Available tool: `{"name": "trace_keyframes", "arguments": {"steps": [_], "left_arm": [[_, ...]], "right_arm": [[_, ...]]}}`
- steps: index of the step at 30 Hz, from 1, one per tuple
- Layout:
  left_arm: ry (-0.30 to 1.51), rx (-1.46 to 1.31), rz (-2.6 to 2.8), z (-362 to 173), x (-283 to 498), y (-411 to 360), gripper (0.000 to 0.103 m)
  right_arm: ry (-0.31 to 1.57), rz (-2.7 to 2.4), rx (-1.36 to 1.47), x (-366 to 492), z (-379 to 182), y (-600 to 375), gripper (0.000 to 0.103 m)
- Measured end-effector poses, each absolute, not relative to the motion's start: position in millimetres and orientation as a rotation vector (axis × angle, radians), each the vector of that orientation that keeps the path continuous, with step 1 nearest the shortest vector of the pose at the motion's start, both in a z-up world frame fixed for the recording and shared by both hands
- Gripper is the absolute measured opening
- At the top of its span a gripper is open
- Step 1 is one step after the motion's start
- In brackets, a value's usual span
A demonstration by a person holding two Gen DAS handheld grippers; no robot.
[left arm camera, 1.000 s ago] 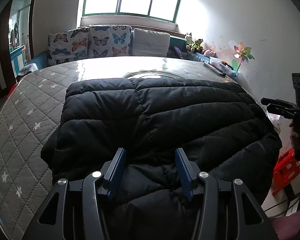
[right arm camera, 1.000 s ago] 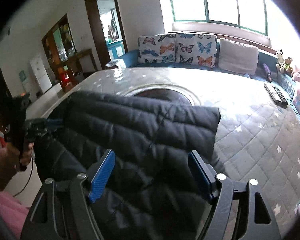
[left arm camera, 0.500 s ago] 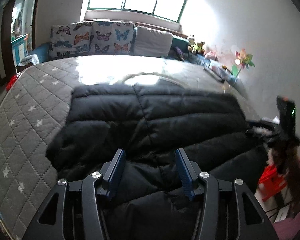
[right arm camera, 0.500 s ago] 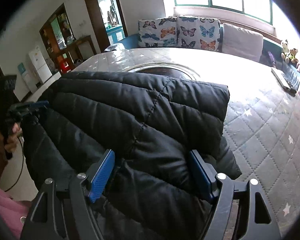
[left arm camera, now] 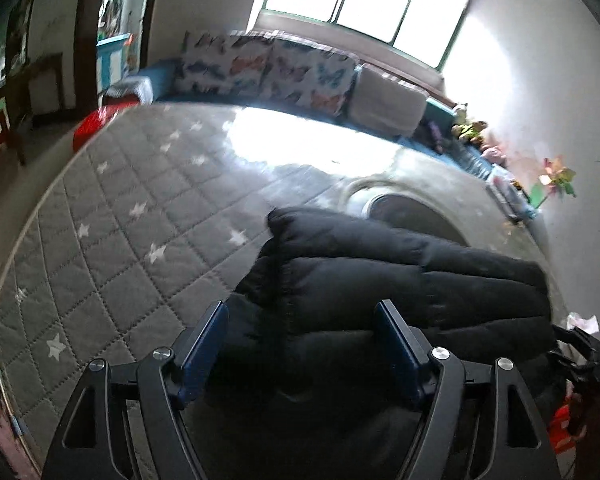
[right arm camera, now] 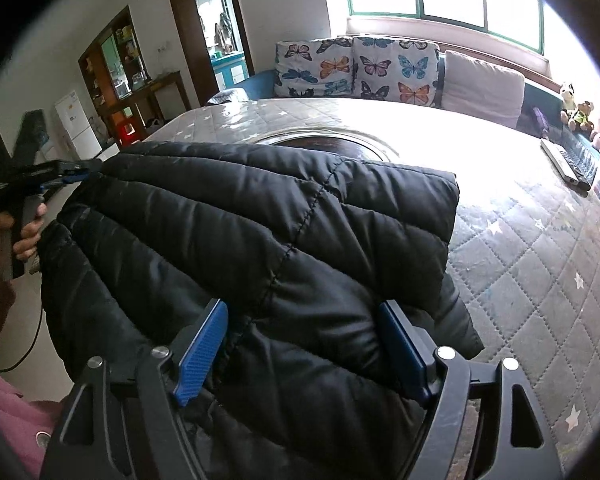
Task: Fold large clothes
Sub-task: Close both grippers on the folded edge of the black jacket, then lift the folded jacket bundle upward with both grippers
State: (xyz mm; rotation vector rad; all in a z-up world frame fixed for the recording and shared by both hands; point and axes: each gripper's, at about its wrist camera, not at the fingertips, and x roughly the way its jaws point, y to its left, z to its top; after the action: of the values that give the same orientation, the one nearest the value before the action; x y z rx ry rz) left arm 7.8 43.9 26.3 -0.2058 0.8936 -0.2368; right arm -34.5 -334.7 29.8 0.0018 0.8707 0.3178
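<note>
- Left gripper (left arm camera: 302, 344): black frame, silver screws, blue ribbed fingers (left arm camera: 204, 342).
- Right gripper (right arm camera: 304, 344): same build.
- Hand (right arm camera: 18, 232): bare skin, pink sleeve (right arm camera: 4, 404).

Big round table (right arm camera: 540, 240) w/ a grey quilted cover, white stars stitched on the diamonds, under a glossy clear sheet that catches the window glare. A round inset ring (right arm camera: 340, 142) sits at the centre (dark inside). Black puffer jacket (right arm camera: 260, 232) lies on the near side, folded over itself, its far edge just short of the ring and its near part spilling over the near edge. A dark remote (right arm camera: 566, 162) lies near the far-right edge, well apart from the jacket. Rest of the cover is bare quilting.
</note>
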Motion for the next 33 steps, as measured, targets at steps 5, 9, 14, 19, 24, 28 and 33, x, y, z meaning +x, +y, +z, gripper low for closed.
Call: {"name": "trace_keyframes", "arguments": {"steps": [5, 9, 14, 19, 24, 28, 33], "left_arm": [[0.896, -0.258, -0.266, 5, 17, 61, 0.102], [0.915, -0.322, -0.298, -18, 23, 72, 0.103], [0.922, -0.396, -0.341, -36, 30, 82, 0.103], [0.930, -0.402, -0.366, -47, 35, 87, 0.103], [0.937, -0.419, -0.374, -53, 39, 88, 0.103], [0.938, -0.423, -0.380, -54, 39, 87, 0.103], [0.936, -0.425, -0.382, -54, 38, 84, 0.103]], "right_arm": [[0.872, 0.317, -0.001, -35, 30, -334, 0.085], [0.871, 0.317, 0.015, -36, 37, -335, 0.086], [0.840, 0.341, 0.175, -32, 58, -360, 0.086], [0.871, 0.281, 0.279, -13, 51, -389, 0.086], [0.938, 0.242, 0.390, 9, 27, -414, 0.086], [0.956, 0.273, 0.499, 12, 13, -429, 0.094], [0.995, 0.328, 0.606, 19, -8, -440, 0.102]]}}
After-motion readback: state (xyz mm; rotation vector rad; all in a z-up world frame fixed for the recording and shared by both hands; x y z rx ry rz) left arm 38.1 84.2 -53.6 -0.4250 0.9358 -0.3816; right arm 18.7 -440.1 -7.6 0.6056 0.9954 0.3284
